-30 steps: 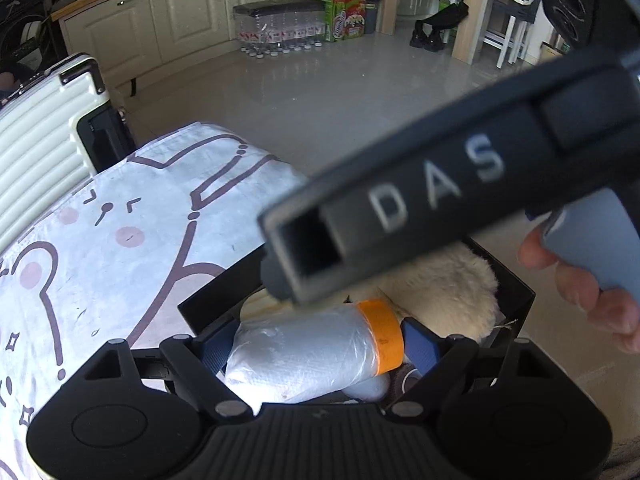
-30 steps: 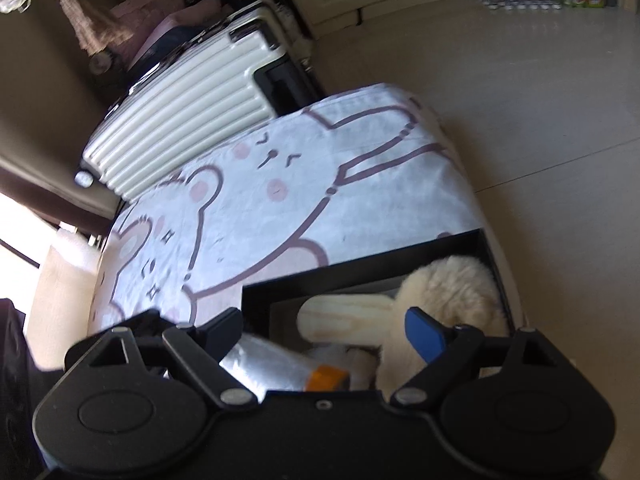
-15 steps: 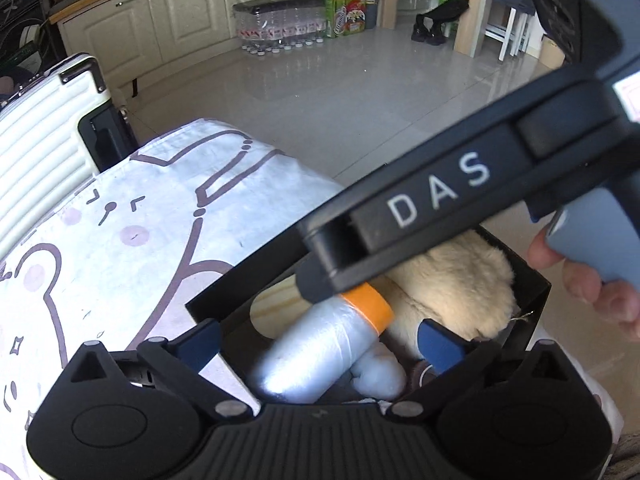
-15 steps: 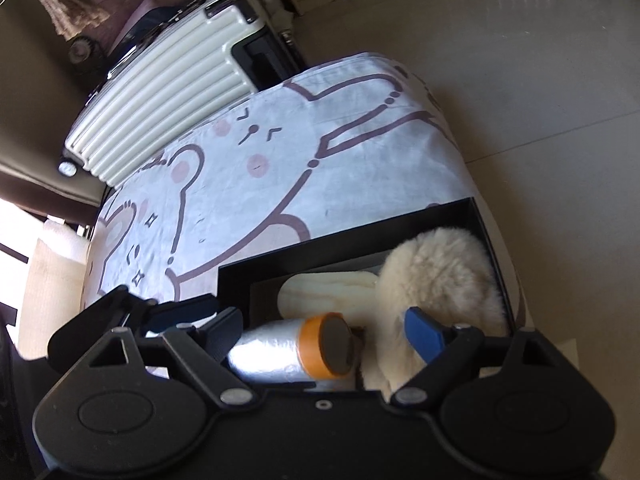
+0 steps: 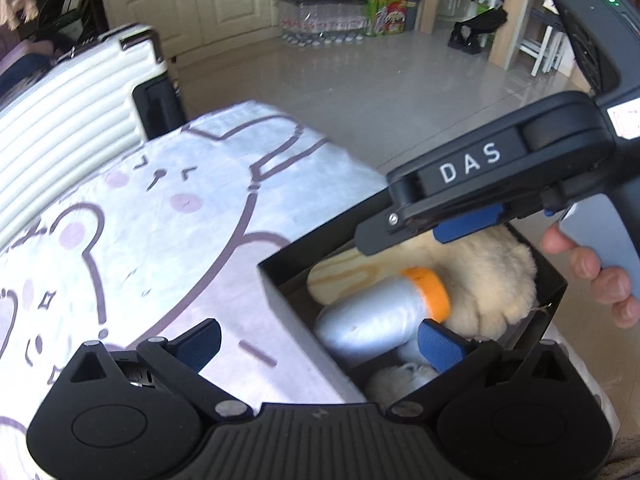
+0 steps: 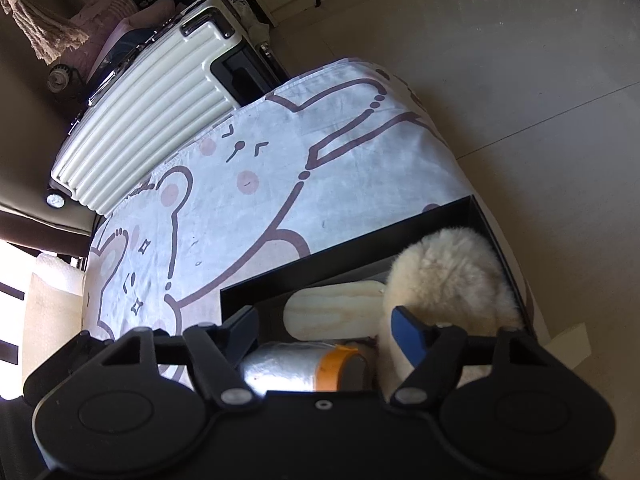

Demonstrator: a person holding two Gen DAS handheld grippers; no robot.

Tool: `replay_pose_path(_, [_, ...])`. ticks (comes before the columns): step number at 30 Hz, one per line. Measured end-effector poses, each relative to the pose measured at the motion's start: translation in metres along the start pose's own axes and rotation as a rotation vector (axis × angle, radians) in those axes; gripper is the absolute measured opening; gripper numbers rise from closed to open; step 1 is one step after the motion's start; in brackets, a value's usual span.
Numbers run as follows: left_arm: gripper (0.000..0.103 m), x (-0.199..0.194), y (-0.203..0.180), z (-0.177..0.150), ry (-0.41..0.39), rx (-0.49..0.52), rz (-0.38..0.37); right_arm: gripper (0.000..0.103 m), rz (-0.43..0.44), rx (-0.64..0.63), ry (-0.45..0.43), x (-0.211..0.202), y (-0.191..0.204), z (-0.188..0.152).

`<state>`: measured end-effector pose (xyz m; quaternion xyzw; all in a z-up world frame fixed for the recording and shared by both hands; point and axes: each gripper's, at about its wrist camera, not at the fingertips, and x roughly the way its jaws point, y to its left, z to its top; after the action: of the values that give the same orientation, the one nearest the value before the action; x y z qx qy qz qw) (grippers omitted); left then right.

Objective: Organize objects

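The silver roll with an orange end lies in the black box on the cartoon-print cloth, against a fluffy cream slipper, partly hidden by both tools. The left hand-held gripper is spread wide, holding nothing. The right hand-held gripper is closing above the roll, not touching it; its lower end is cut off.

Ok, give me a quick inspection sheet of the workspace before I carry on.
Surface: white cartoon-bear printed cloth.
Job's things: silver film roll with orange end, fluffy cream slipper and pale wooden oval piece, all inside the black open box.
Clutter: nothing seen.
Grippers: left gripper open, holding nothing; right gripper closing above the box, pads touching nothing.
Cables: nothing seen.
Surroundings: ribbed white suitcase, tiled floor.
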<state>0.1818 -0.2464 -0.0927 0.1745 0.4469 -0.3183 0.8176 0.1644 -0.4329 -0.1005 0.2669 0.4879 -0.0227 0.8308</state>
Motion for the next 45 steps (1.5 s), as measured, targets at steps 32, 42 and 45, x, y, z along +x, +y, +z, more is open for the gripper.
replay_pose_path(32, [0.103,-0.002,0.025,-0.012,0.084,-0.129,0.169,0.065,0.089,0.239,0.24,0.015,0.0,-0.022])
replay_pose_path(42, [0.103,-0.014,0.042,-0.022,0.092,-0.162,0.197,0.064,0.114,0.241,0.274,0.019,0.014,-0.028])
replay_pose_path(45, [0.103,-0.017,0.045,-0.024,0.089,-0.164,0.198,0.052,0.088,0.265,0.253,0.017,0.01,-0.027])
